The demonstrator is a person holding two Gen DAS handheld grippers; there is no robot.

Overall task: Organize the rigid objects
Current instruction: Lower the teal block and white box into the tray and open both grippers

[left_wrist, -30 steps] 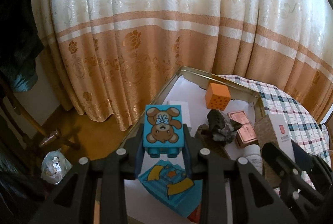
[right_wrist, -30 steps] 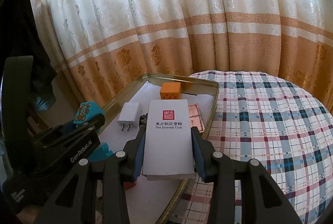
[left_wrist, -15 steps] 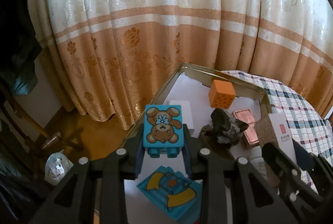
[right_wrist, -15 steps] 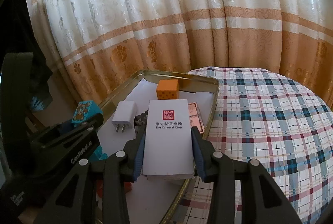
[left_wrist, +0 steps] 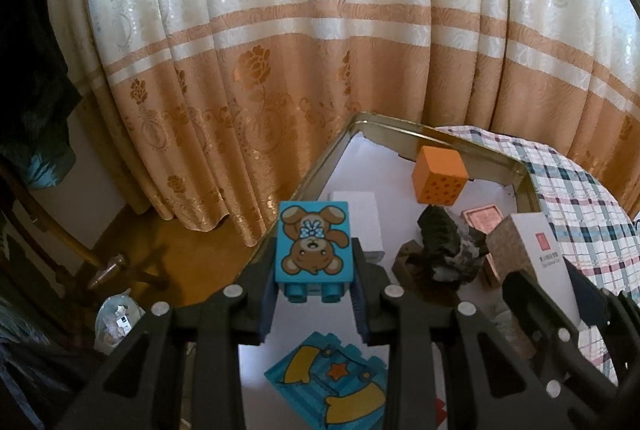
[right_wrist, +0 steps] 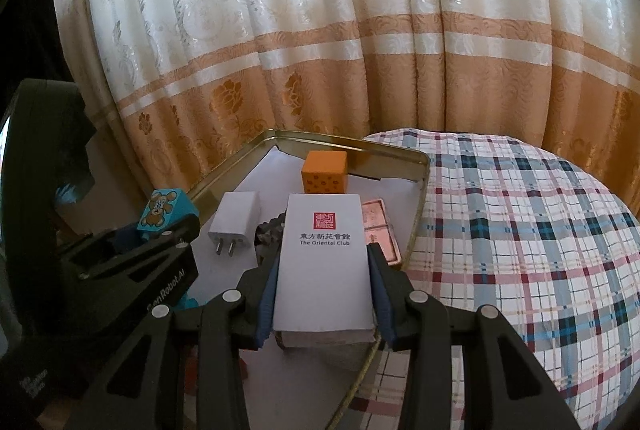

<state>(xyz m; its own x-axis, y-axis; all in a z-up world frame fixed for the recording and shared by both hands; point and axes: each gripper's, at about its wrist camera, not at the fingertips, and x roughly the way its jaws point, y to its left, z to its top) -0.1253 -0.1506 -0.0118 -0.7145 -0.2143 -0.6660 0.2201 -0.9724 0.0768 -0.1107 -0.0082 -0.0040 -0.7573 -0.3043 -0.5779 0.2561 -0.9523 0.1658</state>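
My left gripper (left_wrist: 314,272) is shut on a blue toy brick with a bear picture (left_wrist: 314,244), held above the left edge of a gold metal tray (left_wrist: 400,128). The same brick (right_wrist: 162,208) shows at the left of the right wrist view. My right gripper (right_wrist: 322,280) is shut on a white box printed "The Oriental Club" (right_wrist: 322,254), held over the tray's (right_wrist: 360,144) near right part. In the tray lie an orange dotted cube (right_wrist: 324,172), a white plug adapter (right_wrist: 234,218), a copper-pink box (right_wrist: 378,230), a dark craggy figure (left_wrist: 444,244) and a blue star-printed brick (left_wrist: 332,380).
The tray sits on a plaid tablecloth (right_wrist: 520,238) that spreads to the right. A cream and orange curtain (left_wrist: 320,50) hangs close behind. Left of the tray the floor (left_wrist: 192,250) lies below, with a chair leg (left_wrist: 72,250) and a crumpled bag (left_wrist: 116,318).
Both views have tilted slightly, showing the tray a little lower and farther. Each gripper still grips its object and the tray's contents lie as before.
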